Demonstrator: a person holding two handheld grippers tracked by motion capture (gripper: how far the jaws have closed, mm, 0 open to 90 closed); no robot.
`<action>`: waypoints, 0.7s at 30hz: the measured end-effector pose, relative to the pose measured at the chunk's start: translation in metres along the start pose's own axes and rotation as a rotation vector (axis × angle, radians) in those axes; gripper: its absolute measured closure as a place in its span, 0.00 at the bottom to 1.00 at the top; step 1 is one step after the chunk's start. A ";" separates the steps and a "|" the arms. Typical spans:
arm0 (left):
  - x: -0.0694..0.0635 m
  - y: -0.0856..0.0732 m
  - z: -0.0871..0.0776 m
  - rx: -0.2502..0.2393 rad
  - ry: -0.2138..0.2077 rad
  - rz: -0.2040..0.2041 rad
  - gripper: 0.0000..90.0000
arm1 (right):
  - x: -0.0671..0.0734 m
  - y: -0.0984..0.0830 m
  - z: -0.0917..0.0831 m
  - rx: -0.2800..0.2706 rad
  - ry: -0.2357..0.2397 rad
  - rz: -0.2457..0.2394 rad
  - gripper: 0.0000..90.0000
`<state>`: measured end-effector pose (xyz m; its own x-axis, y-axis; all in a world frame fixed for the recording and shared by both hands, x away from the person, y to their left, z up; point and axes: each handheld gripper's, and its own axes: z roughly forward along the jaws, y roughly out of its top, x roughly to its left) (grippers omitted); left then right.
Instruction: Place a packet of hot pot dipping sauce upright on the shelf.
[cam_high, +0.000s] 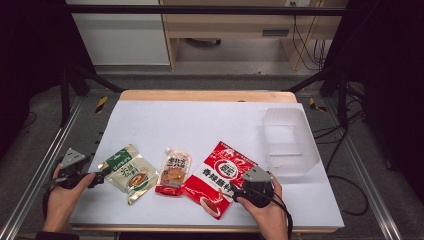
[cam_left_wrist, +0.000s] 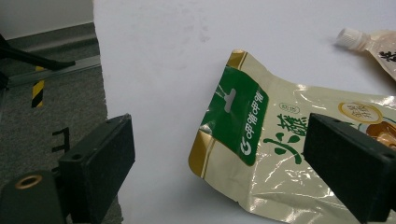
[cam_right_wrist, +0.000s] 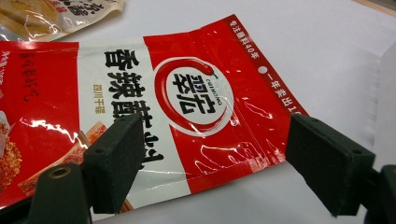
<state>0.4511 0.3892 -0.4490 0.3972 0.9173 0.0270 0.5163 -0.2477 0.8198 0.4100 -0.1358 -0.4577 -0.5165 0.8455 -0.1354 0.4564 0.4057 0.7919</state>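
Resting near the front edge of the desk (cam_high: 210, 115), both claws stood spread and pinched nothing. The right claw (cam_right_wrist: 212, 163) sat just over the near right corner of the red pouch (cam_high: 218, 178), one jaw above the printed face and the other beyond the pouch's edge over bare white surface. The left claw (cam_left_wrist: 215, 172) hovered at the left end of the green and gold pouch (cam_high: 129, 173), which lay well to the left of the red pouch; one jaw hung over that pouch's glossy face, the other off the desk's left side over the grey floor.

Between those two, just left of the red pouch and touching or slightly overlapping it, lay a small spouted sauce pouch (cam_high: 173, 173). Beyond the red pouch, up and to its right, stood an empty clear plastic bin (cam_high: 290, 141).

Trouble seemed likeliest at the pick. These pouches lay flat and slick, so a jaw closing from above could skate over the film and push the red pouch into the spouted one instead of lifting it. A shallow pinch on a corner could also let the pouch droop and slip free on the way to the bin. On the left, a jaw hanging past the desk's edge might catch on it.
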 end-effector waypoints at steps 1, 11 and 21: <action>0.000 0.000 0.000 0.000 0.000 0.000 0.10 | 0.000 0.000 0.000 0.001 0.000 0.000 0.23; 0.007 -0.003 0.000 0.018 0.004 -0.034 0.11 | -0.001 0.000 -0.002 -0.002 -0.001 0.005 0.22; 0.021 -0.009 0.002 0.023 0.019 -0.087 0.18 | -0.001 0.000 -0.002 -0.007 -0.004 0.005 0.22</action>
<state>0.4559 0.4102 -0.4568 0.3357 0.9414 -0.0330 0.5659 -0.1736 0.8060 0.4088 -0.1378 -0.4564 -0.5115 0.8488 -0.1335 0.4538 0.3988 0.7969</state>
